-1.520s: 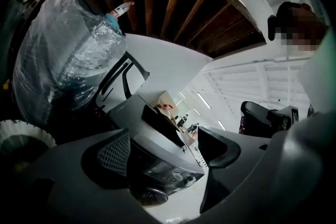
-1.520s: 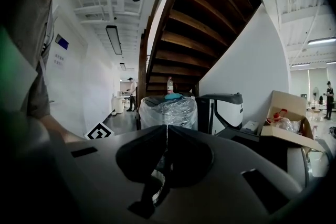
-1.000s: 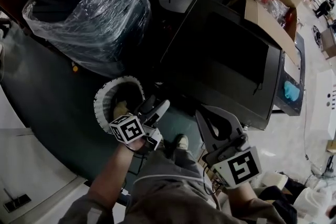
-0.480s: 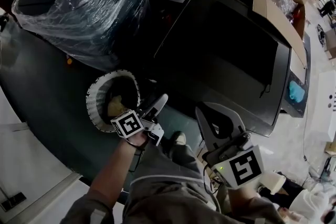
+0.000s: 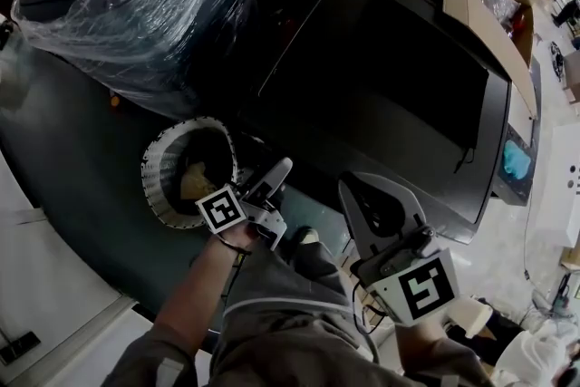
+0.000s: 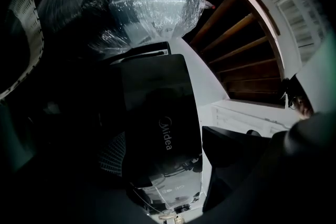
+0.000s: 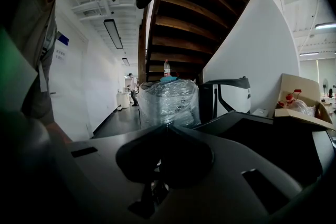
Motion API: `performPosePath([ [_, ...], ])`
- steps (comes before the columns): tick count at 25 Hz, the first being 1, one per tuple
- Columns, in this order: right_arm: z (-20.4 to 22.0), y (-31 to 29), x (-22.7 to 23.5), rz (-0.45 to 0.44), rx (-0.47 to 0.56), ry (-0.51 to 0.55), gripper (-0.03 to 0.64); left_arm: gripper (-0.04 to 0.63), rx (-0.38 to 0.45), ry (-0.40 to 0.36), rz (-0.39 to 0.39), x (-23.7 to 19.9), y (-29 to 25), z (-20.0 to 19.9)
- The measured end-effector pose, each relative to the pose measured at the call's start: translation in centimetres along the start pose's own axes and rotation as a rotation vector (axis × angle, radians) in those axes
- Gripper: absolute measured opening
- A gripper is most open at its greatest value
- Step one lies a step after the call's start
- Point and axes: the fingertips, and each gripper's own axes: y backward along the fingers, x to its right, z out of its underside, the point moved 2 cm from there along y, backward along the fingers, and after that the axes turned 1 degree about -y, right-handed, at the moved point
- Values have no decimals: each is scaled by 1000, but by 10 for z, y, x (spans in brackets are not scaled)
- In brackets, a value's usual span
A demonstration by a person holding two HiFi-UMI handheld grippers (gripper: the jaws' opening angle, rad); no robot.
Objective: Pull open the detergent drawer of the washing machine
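Note:
The dark washing machine (image 5: 390, 86) fills the middle of the head view, seen from above; nothing juts from its front edge. In the left gripper view its glossy black front panel with Midea lettering (image 6: 165, 134) lies straight ahead. My left gripper (image 5: 272, 178) is held level just before the machine's front left corner. It is open, its jaws have just been opening, and nothing is between them (image 6: 163, 165). My right gripper (image 5: 350, 188) hovers at the front edge further right, its grey jaws meeting at the tip (image 7: 168, 131) on nothing.
A white laundry basket (image 5: 156, 195) with cloth inside stands on the floor left of the left gripper. A plastic-wrapped bin (image 5: 136, 4) stands behind it. A cardboard box (image 5: 494, 0) sits at the machine's far right. My knee and shoe (image 5: 308, 240) are below the grippers.
Both grippers have sunk lower along the machine's front. The left gripper has rolled, its marker cube now turned on edge, and its fingers stand closer to the front panel.

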Motion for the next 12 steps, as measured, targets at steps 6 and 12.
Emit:
performPosePath([
  [6, 4, -3, 7, -1, 4, 7, 34, 446, 9, 20, 50, 2, -11, 1],
  [12, 5, -4, 9, -6, 5, 6, 34, 443, 19, 43, 43, 2, -12, 2],
])
